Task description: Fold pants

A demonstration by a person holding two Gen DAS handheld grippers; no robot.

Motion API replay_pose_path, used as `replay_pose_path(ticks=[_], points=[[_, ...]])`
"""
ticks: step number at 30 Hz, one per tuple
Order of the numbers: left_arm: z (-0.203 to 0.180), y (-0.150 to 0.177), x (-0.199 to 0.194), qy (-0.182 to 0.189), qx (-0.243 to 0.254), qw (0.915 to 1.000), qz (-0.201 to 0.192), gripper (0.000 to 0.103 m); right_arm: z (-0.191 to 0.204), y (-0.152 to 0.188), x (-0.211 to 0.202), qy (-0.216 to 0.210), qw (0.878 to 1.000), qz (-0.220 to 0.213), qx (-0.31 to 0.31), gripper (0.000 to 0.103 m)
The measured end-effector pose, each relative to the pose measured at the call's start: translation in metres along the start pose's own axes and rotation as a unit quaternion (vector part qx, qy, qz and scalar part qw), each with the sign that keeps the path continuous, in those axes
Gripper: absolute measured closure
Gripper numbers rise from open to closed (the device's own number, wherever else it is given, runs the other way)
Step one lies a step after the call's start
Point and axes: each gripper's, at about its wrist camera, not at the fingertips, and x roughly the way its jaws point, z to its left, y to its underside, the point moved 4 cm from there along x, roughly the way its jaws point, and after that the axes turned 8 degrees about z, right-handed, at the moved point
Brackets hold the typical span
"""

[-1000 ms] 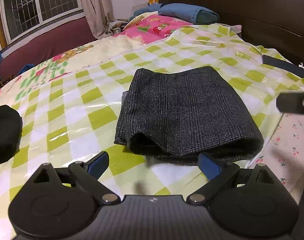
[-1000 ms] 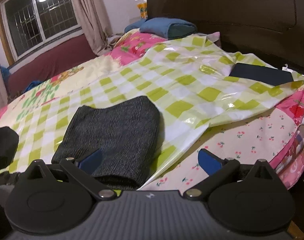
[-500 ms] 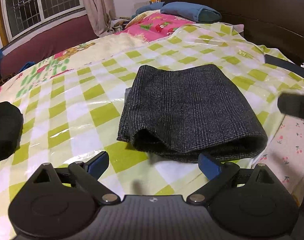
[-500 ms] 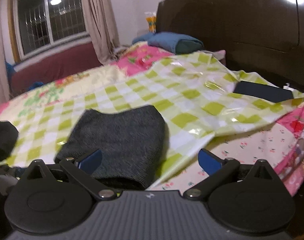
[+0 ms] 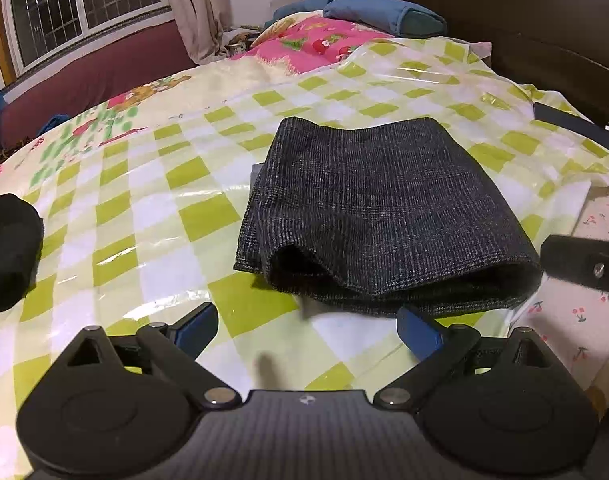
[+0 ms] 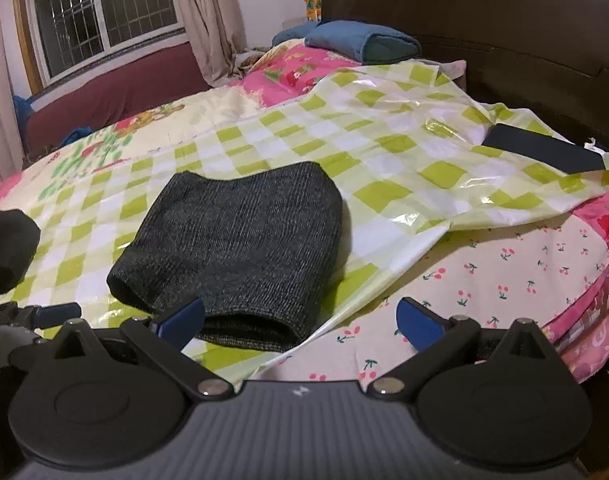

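Note:
The dark grey checked pants [image 5: 376, 212] lie folded into a compact rectangle on the green-and-white checked plastic sheet [image 5: 152, 216], their rounded fold edge facing me. In the right wrist view the pants [image 6: 240, 240] sit left of centre. My left gripper [image 5: 306, 330] hovers open just short of the near fold edge, holding nothing. Open as well, my right gripper [image 6: 300, 320] has its left finger over the bundle's near right corner and its right finger over the cherry-print bedsheet [image 6: 504, 272]. Part of the right gripper shows at the right edge of the left wrist view.
A black garment [image 5: 8, 240] lies at the left of the bed. A dark flat object [image 6: 544, 152] rests at the far right by the dark headboard [image 6: 484, 20]. Blue pillows [image 6: 360, 44] sit at the head. The bed edge drops off at the right.
Both grippers have drawn back and lifted slightly from the folded pants; the right view swayed and settled. The pants have not moved.

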Motion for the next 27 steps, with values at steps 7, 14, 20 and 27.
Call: replay_pose_path(ticks=[7,14,20,27], points=[[0.0000,0.0003,0.0016,0.010,-0.003,0.9999,0.006,0.000,0.0049,0.0026,0.0024,-0.001,1.000,0.005,-0.014,0.001],[-0.0015,0.0014,0.0039,0.011,-0.002,0.9999,0.012,0.000,0.0063,0.0035,0.0053,-0.003,1.000,0.012,-0.018,0.001],[-0.0015,0.0018,0.0039,0.012,-0.002,0.9999,0.012,0.000,0.0081,0.0049,0.0057,-0.002,1.000,0.013,-0.019,0.001],[-0.0021,0.0019,0.0046,0.011,0.003,0.9999,0.011,0.000,0.0081,0.0057,0.0072,-0.001,1.000,0.015,-0.021,0.001]])
